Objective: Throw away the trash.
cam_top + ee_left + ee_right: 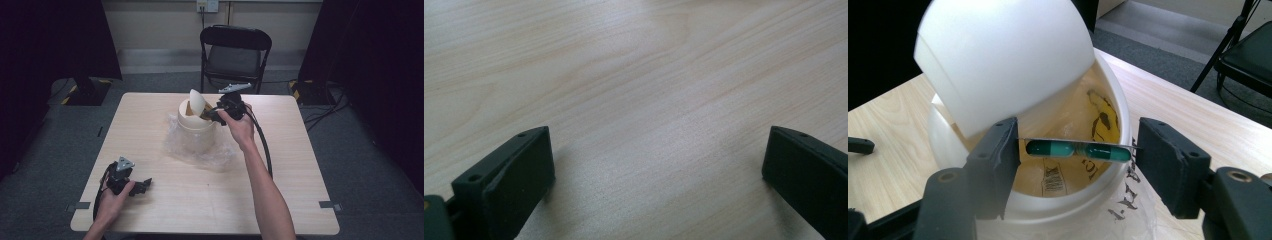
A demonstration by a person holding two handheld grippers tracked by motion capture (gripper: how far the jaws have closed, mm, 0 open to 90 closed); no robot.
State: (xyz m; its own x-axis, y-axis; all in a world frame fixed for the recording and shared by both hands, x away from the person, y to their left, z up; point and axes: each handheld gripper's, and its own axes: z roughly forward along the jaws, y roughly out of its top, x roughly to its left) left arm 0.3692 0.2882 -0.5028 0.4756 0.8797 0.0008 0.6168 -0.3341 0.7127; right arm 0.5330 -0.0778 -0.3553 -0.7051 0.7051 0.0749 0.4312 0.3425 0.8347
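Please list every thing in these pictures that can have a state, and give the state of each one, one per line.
Bin: swing lid tipped open, mouth uncovered.
Blister strip: held over the bin mouth, two green capsules in it.
Right claw: closed on the strip's ends.
Left claw: open, empty, low over the table.
Plastic bag: crumpled flat under the bin.
Chair: unfolded, empty.

The high view is looking forward and down over the whole tabletop (pixel 280 150). The right gripper view is peering closely into the white bin (pixel 1058 165), which the high view is sharing; the left is skimming bare tabletop.
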